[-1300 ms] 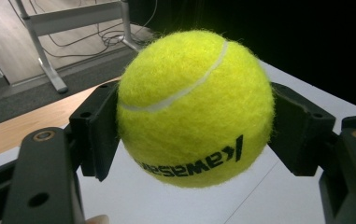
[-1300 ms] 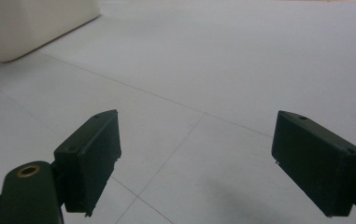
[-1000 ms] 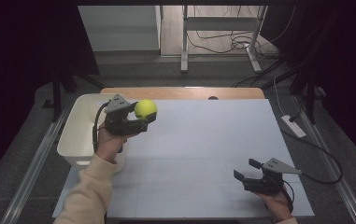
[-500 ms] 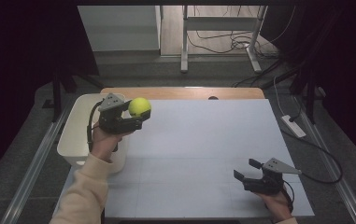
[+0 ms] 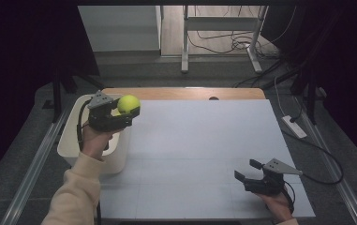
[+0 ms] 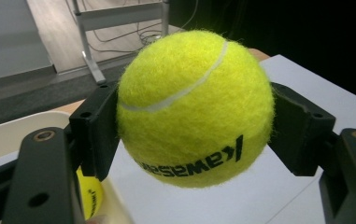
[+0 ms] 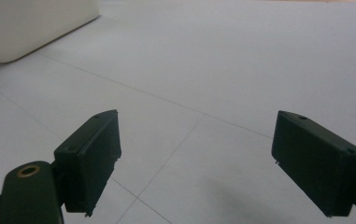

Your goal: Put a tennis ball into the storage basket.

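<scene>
High view: our left gripper (image 5: 128,112) holds the tennis ball (image 5: 129,103) above the white bin (image 5: 73,150); our right gripper (image 5: 249,172) rests on the table (image 5: 204,140), jaws wide and empty. Left gripper view: 2 pads (image 6: 96,126) clamp the ball's (image 6: 195,107) widest part; we judge it light, springy and fuzzy, so unlikely to slip. Right gripper view: jaws spread wide over bare table (image 7: 203,60).
</scene>
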